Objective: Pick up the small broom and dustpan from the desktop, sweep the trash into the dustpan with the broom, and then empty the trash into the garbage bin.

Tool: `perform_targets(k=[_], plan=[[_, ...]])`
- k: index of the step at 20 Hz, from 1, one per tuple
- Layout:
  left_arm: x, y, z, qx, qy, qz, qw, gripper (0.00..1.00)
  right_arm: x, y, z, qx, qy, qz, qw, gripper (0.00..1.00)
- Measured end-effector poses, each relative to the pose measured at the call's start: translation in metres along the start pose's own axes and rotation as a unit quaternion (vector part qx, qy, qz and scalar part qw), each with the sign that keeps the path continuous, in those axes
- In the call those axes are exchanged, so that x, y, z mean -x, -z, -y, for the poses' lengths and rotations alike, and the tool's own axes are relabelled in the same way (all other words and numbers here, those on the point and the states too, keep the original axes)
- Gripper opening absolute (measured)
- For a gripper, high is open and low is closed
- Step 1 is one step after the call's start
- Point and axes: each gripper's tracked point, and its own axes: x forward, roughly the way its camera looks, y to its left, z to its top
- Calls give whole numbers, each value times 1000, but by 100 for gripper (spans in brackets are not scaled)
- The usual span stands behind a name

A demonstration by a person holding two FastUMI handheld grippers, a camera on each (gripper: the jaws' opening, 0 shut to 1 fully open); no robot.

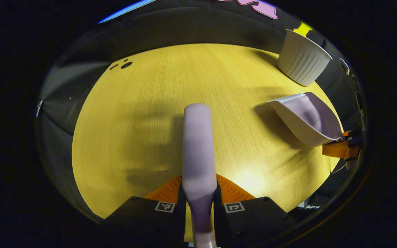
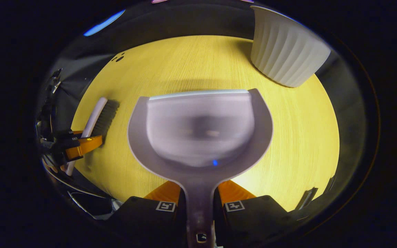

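Note:
In the left gripper view my left gripper [image 1: 199, 203] is shut on the pale lilac broom [image 1: 198, 151], whose back runs forward above the yellow tabletop [image 1: 143, 113]. The lilac dustpan [image 1: 305, 117] hangs at the right there, held by the other gripper [image 1: 339, 148]. In the right gripper view my right gripper [image 2: 200, 203] is shut on the dustpan's handle, and the dustpan [image 2: 200, 127] spreads out in front, lifted over the table, with a small blurred speck inside. The broom [image 2: 98, 117], dark bristles facing right, sits at the left with the left gripper [image 2: 78, 146] on it.
A white ribbed garbage bin [image 1: 302, 58] stands at the table's far right edge; it looms close at the upper right in the right gripper view [image 2: 284, 51]. Small dark marks [image 1: 124, 64] lie at the far left of the table. Black cloth surrounds the table.

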Motion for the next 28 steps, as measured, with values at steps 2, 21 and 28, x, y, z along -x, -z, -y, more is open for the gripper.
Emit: perform_targets(k=[2, 21, 28], plan=[[-6, 3, -2, 3, -1, -7, 1000, 38, -4, 6, 0, 5, 2, -5, 1000, 37], [80, -54, 15, -37, 0, 133, 990, 98, 67, -49, 3, -12, 11, 126, 992, 100], [223, -123, 47, -53, 5, 378, 924, 98, 181, -115, -2, 0, 14, 294, 956, 100]])
